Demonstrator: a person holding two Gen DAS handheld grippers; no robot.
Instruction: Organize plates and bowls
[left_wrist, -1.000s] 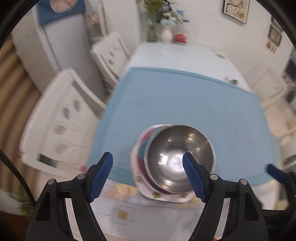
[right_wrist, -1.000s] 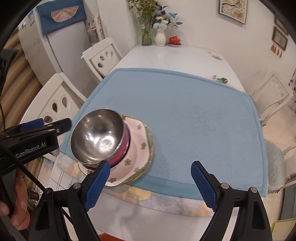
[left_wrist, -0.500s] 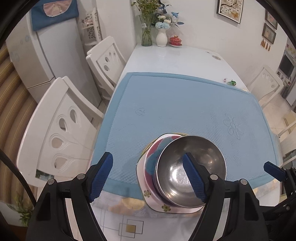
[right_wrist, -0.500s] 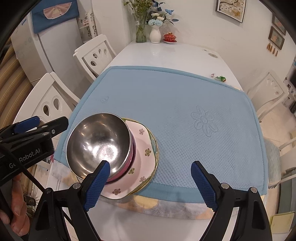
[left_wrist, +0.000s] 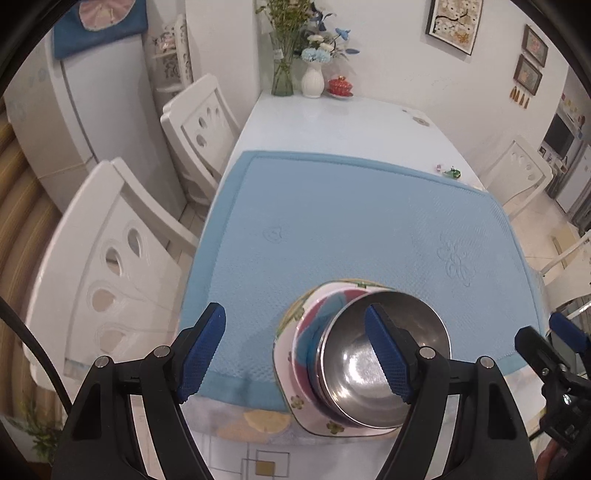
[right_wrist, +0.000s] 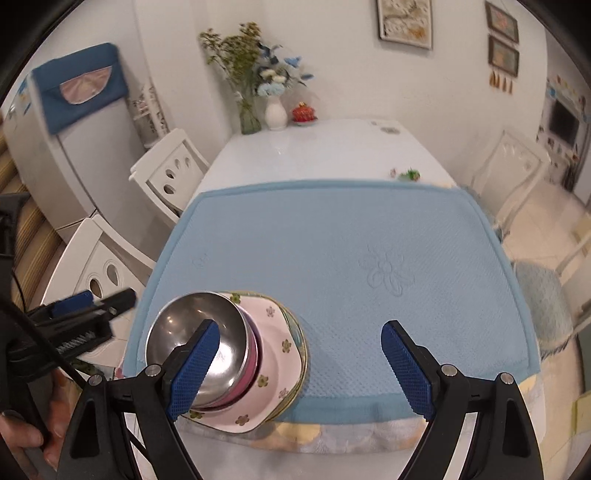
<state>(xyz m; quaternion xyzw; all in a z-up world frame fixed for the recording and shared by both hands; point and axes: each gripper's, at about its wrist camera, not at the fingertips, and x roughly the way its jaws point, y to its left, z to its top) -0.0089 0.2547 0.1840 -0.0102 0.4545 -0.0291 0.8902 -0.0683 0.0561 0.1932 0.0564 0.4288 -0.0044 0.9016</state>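
Stack sits lower centre of frame: steel bowl (left_wrist: 384, 354) nested in pink bowl (right_wrist: 251, 354) on flowered plates (right_wrist: 284, 354), at near edge of blue mat (left_wrist: 351, 229) on counter (left_wrist: 332, 122). Left tongs (left_wrist: 295, 350) and right tongs (right_wrist: 295, 365) both spread, empty. Risk: plates overhang mat edge; a nudge could tip the stack off.

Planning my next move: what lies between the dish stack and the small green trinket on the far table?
Only bare blue mat, shown in both wrist views; stack, trinket.
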